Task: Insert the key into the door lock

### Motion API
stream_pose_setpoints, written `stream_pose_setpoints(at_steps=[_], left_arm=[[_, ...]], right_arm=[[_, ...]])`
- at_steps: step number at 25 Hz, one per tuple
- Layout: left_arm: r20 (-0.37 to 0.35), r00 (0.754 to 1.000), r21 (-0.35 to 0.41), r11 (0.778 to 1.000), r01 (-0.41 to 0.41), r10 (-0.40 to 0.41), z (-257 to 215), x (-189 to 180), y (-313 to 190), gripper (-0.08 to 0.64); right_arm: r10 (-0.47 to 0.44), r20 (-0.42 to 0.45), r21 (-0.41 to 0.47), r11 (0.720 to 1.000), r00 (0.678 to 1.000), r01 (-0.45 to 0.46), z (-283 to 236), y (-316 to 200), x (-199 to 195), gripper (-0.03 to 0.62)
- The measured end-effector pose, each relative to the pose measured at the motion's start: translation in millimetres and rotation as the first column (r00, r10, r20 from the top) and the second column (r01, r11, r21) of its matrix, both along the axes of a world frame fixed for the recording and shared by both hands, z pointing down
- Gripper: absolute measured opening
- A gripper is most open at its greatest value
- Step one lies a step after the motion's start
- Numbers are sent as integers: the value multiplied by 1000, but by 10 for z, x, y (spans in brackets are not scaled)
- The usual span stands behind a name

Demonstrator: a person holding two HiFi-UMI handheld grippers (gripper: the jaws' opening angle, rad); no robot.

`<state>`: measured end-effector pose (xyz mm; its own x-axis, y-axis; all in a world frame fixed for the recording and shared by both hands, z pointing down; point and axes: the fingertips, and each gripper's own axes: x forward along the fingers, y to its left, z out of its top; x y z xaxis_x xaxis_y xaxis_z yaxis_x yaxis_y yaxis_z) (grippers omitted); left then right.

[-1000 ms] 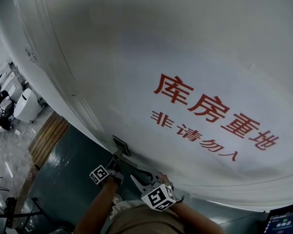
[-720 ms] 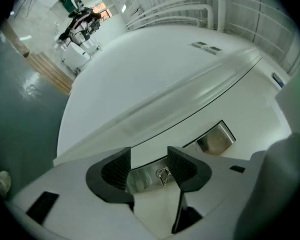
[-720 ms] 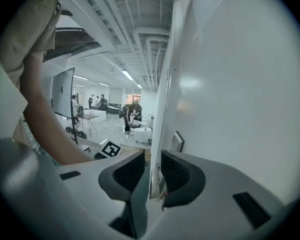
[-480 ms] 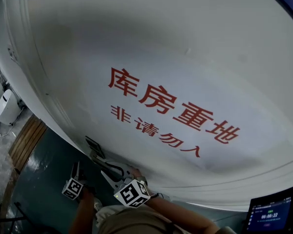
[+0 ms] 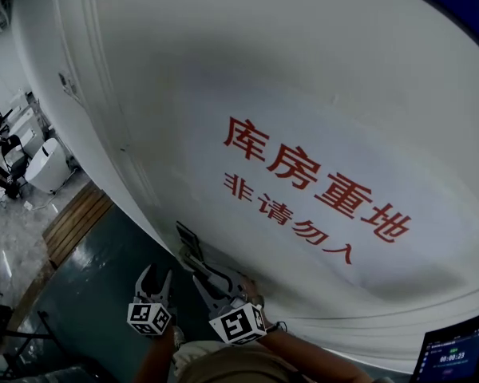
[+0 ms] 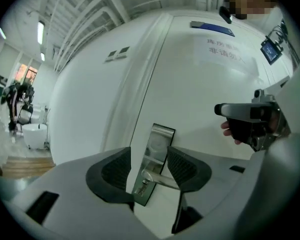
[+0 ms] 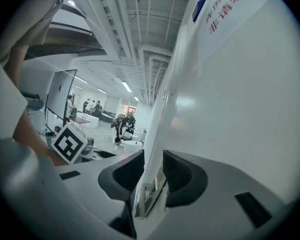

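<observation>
A white door (image 5: pixel 303 70) with red lettering fills the head view. Its steel lock plate (image 5: pixel 188 238) and lever handle (image 5: pixel 201 266) sit low on its left edge. My left gripper (image 5: pixel 154 272) hangs just below and left of the plate, apart from it, jaws wide with nothing between them. In the left gripper view the lock plate (image 6: pixel 157 149), the lever and the keyhole (image 6: pixel 144 185) show through the gap. My right gripper (image 5: pixel 203 282) is close to the handle; its pads (image 7: pixel 176 171) stand a little apart with nothing pressed between them. No key is visible.
Wooden planks (image 5: pixel 76 222) and white machines (image 5: pixel 44 166) lie to the left on a dark green floor (image 5: pixel 104 286). A tablet screen (image 5: pixel 455 357) glows at the lower right. Several people (image 7: pixel 92 106) stand far off in the hall.
My left gripper has come away from the lock handle, rolled upright and opened its jaws. The right gripper has stayed near the handle, rising slightly.
</observation>
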<state>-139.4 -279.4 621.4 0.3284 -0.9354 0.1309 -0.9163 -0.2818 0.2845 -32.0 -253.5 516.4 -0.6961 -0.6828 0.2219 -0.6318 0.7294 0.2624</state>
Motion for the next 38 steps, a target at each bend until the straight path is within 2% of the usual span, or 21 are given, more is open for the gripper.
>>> stream_pose_setpoints(at_steps=[4, 9, 14, 18, 26, 31, 35, 38], left_arm=[[60, 998, 26, 1000, 4, -5, -129, -11, 198, 224], [28, 998, 11, 998, 57, -57, -150, -323, 527, 224], [15, 992, 0, 992, 129, -129, -175, -848, 1008, 224], [15, 976, -3, 976, 218, -218, -229, -1377, 1552, 224], [9, 925, 15, 925, 380, -380, -202, -2214, 2609, 224], [-11, 910, 35, 909, 416, -415, -158, -2399, 3123, 224], [-27, 906, 30, 905, 424, -423, -86, -2385, 3488, 224], [-34, 895, 32, 894, 447, -446, -41, -2404, 3670, 224]], right_arm=[[-3, 0, 24, 1000, 1000, 3, 1, 74, 6, 109], [14, 43, 23, 1000, 999, -15, 60, 134, -106, 109], [19, 78, -4, 1000, 997, -19, 55, 314, -399, 109], [-12, 81, -20, 1000, 997, 14, 121, 526, -734, 109], [-84, 98, -38, 995, 992, 88, 245, 1006, -1294, 109], [-130, 87, -42, 990, 988, 134, 309, 1359, -1513, 109], [-178, 96, -33, 983, 979, 182, 325, 1648, -1644, 109], [-214, 102, -40, 975, 972, 219, 335, 1818, -1702, 109]])
